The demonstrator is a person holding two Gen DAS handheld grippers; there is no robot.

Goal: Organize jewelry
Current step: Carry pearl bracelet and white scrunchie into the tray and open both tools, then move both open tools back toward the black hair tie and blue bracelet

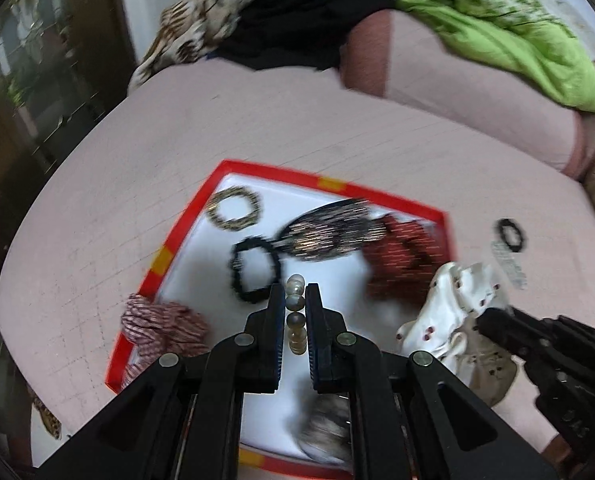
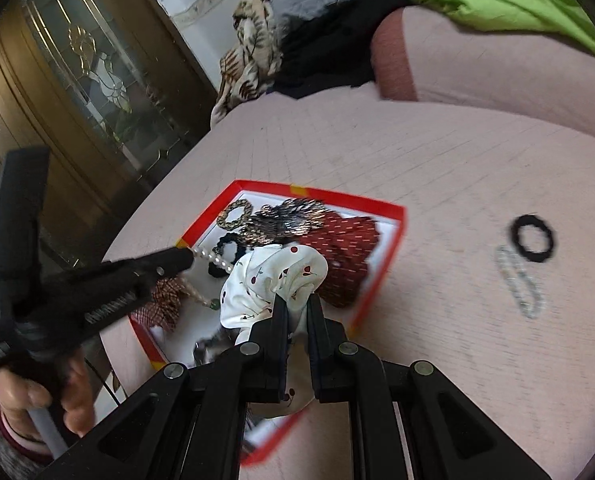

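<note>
Left wrist view: left gripper [image 1: 296, 296], jaws clamped on a pearl bracelet [image 1: 295, 308], held above the red-rimmed tray [image 1: 329, 185]. Black scrunchie [image 1: 253, 270] and leopard scrunchie [image 1: 235, 213] lie inside.

Right wrist view: right gripper [image 2: 297, 306], jaws closed on a white cherry-print scrunchie [image 2: 271, 284] over the tray's near corner. Outside, on the pink bed cover [image 2: 437, 152], a black hair tie [image 2: 533, 238] touches a clear bead bracelet [image 2: 519, 282].

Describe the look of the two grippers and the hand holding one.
Both grippers are matte black plastic. The left gripper and right gripper have flat parallel fingers with dark blue inner pads, angular linkage arms and round silver pivot pins. A coil spring shows along the left one. The hand is bare, with a dark red cuff and grey sleeve.
</note>
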